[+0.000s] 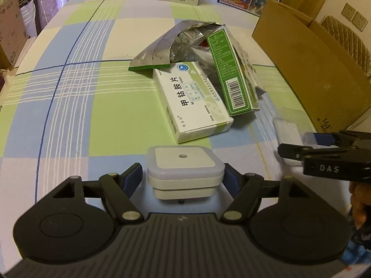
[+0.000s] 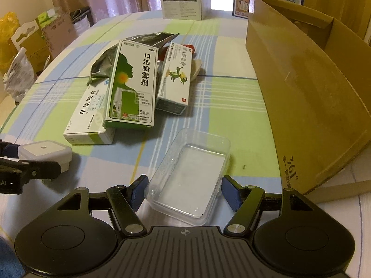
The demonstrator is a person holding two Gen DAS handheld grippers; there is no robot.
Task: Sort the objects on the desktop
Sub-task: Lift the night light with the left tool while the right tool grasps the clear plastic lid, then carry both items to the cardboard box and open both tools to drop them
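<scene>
A white square night light (image 1: pixel 185 171) sits between the blue pads of my left gripper (image 1: pixel 183 176). The right pad is against it and a thin gap shows at the left pad, so the jaws stand open around it. From the right wrist view the night light (image 2: pixel 44 153) looks to rest on the checked cloth. My right gripper (image 2: pixel 185 193) is shut on a clear plastic tray (image 2: pixel 190 173), with a pad on each long side. Beyond both lie a white medicine box (image 1: pixel 192 102), a green spray box (image 2: pixel 132 81), a small ointment box (image 2: pixel 176 76) and a crumpled foil bag (image 1: pixel 176 44).
An open cardboard box (image 2: pixel 301 81) stands on the right of the table (image 1: pixel 69 115). Two printed cartons (image 2: pixel 183 2) stand at the far edge. Cardboard and bags (image 2: pixel 34 37) are piled beyond the table's left edge. A hand (image 1: pixel 359 199) shows at the right.
</scene>
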